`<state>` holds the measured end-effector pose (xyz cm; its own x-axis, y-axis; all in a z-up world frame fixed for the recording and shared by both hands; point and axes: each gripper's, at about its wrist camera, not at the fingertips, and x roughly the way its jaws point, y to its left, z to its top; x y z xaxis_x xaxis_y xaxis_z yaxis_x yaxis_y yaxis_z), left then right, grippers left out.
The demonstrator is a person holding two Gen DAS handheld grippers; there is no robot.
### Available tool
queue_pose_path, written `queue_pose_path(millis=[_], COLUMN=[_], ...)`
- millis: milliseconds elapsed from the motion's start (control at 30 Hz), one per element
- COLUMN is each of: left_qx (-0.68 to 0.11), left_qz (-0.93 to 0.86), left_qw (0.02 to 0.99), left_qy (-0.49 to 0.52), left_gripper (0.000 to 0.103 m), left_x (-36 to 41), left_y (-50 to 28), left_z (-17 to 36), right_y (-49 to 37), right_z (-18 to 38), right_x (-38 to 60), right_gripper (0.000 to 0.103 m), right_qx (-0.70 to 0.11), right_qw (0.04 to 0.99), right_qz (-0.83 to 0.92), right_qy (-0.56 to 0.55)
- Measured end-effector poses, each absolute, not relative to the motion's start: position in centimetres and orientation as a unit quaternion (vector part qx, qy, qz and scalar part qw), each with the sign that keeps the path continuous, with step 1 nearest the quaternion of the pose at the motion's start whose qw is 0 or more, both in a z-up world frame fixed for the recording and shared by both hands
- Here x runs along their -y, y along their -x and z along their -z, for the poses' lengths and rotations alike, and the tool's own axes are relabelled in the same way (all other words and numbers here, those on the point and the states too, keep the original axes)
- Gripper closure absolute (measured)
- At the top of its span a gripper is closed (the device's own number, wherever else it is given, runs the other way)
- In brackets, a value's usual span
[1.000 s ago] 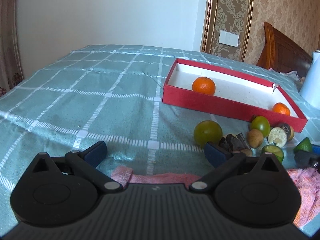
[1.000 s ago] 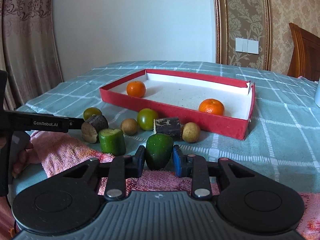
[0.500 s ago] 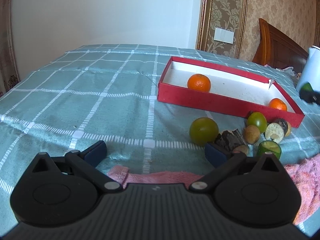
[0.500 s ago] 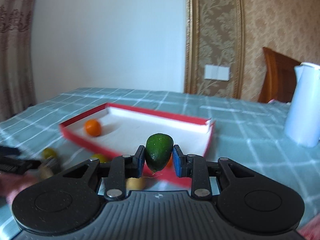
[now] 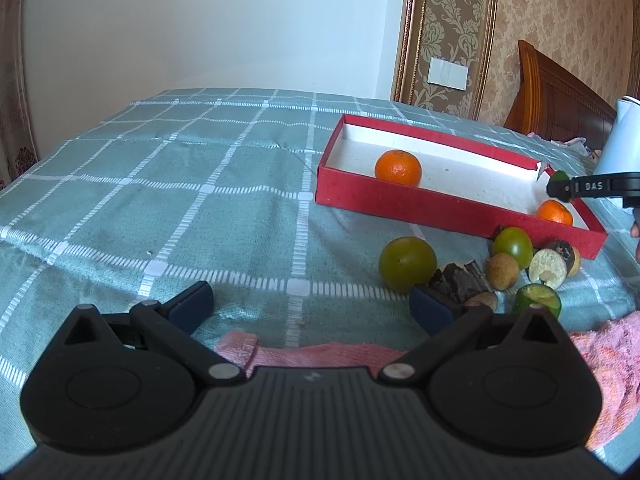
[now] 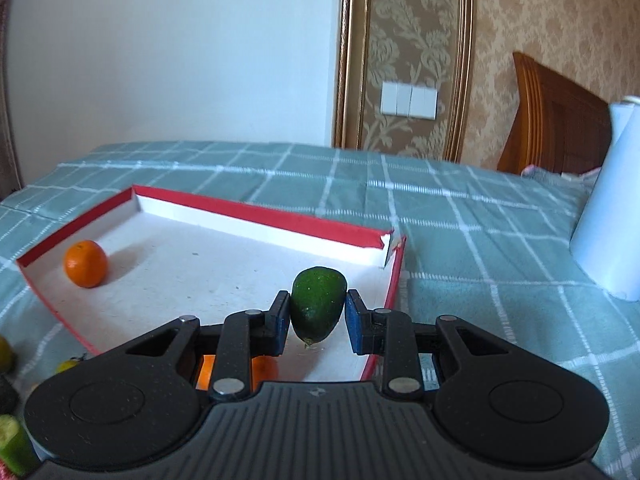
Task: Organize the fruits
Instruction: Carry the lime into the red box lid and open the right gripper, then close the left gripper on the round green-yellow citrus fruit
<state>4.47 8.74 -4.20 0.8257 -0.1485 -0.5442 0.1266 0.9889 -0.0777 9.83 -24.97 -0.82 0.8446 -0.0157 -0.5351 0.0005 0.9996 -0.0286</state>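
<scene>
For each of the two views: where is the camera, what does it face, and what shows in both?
Left wrist: low over the bedspread, open left gripper ahead, loose fruit right.
Right wrist: above the red box's near right corner, right gripper holding an avocado.
Shared: box, far orange, white jug.
</scene>
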Motion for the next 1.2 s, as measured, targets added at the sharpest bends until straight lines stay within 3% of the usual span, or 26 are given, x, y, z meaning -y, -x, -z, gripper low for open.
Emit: queue_pose_path(millis=[667,700,767,800,1200], left_qx=[-0.293,-0.293,-0.294,-0.294,-0.254], left_qz=[0.065,0.065,0.064,0.064,0.085], left_qw=[0.954,0.954,0.954,0.954,0.963], left_qy=[-0.001,-0.002,-0.004,-0.005,0.038], left_gripper=[0.000,0.000,0.000,0.000,0.000], left_x=[-8.1,-8.1,-8.0,-8.0,-9.0], left_y=[-4.5,-4.6,-4.6,-4.6,-2.8], left_z=[4.3,4.3,4.3,4.3,3.8], right_y=[-11.3,-11.0,-10.1,-9.5,2.2], right_z=[1.8,1.7,1.4,1.1,0.2], right_x=[25.4,25.5,25.6,25.7,26.4], right_gripper=[0.074,0.073,0.061,0.049,0.036], right_qx=[-0.308,-0.307,-0.298,-0.289,-0.195], right_qw=[0.951,0.952,0.954,0.957,0.978], right_qz=[-0.002,-0.006,-0.008,-0.008,-0.050], right_qy=[-0.003,-0.007,-0.014,-0.017,-0.053])
